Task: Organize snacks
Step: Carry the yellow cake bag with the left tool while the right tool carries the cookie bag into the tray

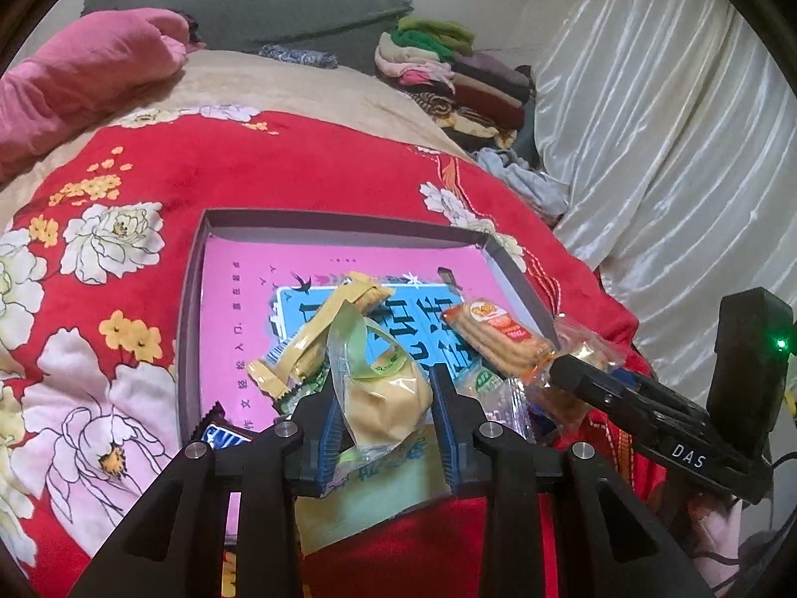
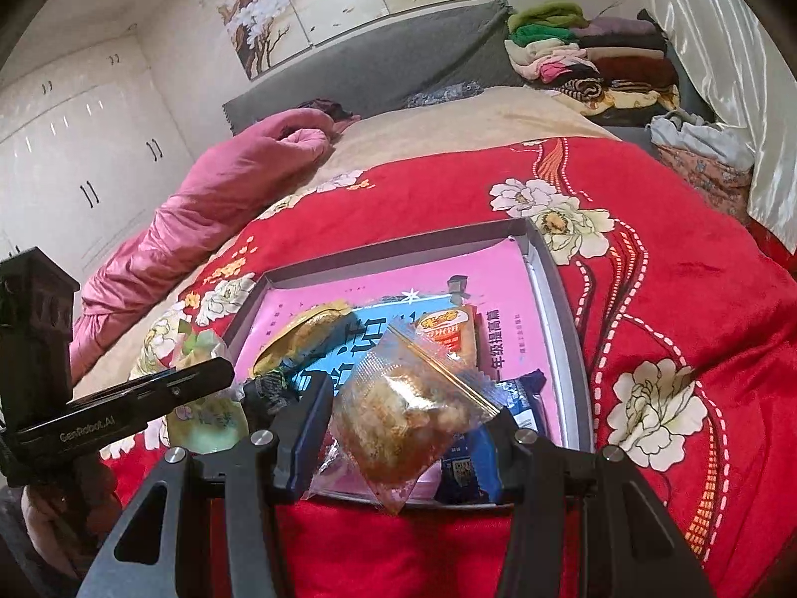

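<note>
A shallow grey box (image 1: pixel 192 309) lined with a pink booklet lies on the red floral blanket. My left gripper (image 1: pixel 386 413) is shut on a clear packet with a pale yellow pastry (image 1: pixel 388 393), held over the box's near edge. My right gripper (image 2: pixel 403 428) is shut on a clear packet of brown crumbly snack (image 2: pixel 408 408), also over the box (image 2: pixel 558 309). In the box lie a yellow wrapped bar (image 1: pixel 319 334), an orange biscuit pack (image 1: pixel 498 334) and a dark blue bar (image 1: pixel 224 436). The right gripper shows in the left wrist view (image 1: pixel 578 373).
The red floral blanket (image 1: pixel 124 249) covers the bed. A pink quilt (image 2: pixel 209 199) lies at the far left. Folded clothes (image 2: pixel 588 60) are stacked by the headboard. A white curtain (image 1: pixel 672 124) hangs at the right. White wardrobes (image 2: pixel 74 139) stand beyond the bed.
</note>
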A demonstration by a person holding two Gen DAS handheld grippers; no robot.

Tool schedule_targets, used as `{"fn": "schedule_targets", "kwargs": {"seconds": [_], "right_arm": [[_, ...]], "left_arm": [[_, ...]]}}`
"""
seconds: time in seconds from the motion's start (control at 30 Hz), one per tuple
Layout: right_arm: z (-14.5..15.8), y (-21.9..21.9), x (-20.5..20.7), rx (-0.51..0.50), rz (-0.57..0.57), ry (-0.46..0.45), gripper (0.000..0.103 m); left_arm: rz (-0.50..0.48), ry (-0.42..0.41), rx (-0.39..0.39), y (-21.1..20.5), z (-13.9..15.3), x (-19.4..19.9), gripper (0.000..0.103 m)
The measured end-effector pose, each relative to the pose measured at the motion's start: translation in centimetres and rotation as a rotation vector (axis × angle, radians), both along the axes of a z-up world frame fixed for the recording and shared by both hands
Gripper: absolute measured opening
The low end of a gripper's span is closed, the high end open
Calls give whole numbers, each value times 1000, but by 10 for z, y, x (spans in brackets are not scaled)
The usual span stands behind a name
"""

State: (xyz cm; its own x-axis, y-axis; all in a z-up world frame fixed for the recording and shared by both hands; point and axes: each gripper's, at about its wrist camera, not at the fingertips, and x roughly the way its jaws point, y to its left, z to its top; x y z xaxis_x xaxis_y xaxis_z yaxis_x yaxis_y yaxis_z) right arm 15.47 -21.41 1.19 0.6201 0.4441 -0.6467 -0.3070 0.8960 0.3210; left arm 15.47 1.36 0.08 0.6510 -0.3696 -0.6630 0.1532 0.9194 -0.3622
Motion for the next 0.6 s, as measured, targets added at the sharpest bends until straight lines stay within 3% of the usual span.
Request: {"fn": "schedule_targets", "kwargs": {"seconds": [0.6], "right_arm": [[-14,5,-4,-15,62,-17,51]], "left_arm": [[-28,4,26,-14,-14,0,33]]}}
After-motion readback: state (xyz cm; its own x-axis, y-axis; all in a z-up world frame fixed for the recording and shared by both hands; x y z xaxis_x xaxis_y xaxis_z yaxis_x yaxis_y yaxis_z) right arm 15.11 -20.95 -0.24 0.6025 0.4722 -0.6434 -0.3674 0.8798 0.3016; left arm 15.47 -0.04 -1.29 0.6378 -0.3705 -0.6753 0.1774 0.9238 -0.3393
